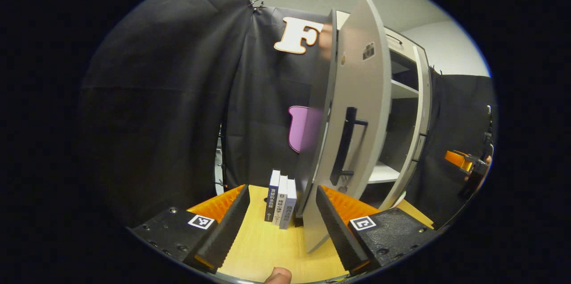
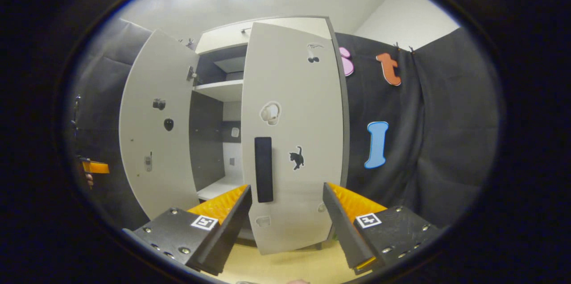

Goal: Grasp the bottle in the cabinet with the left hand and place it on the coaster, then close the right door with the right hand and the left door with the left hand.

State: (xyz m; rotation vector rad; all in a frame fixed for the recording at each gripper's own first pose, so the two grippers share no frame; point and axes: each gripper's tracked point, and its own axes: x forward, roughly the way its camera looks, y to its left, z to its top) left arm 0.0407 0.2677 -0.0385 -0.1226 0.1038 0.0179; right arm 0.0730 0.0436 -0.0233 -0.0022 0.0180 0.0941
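We see the tall grey cabinet [image 2: 267, 52]; its right door [image 2: 292, 141] nearly shut, left door [image 1: 357, 119] swung out beside three upright books [image 1: 281, 201]. Left gripper [image 1: 282, 226] and right gripper [image 2: 285, 221] both spread wide, holding nothing, before its doors.

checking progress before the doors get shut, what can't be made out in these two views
- Bottle and coaster: I can't tell where they stand. In the right gripper view the right door covers most of the cabinet's inside.
- Lower shelf in the left gripper view: the left door hides most of it.
- Books: spine print too small.
- Door stickers: too small to tell.
- Right gripper in the left gripper view: cut off at the edge.
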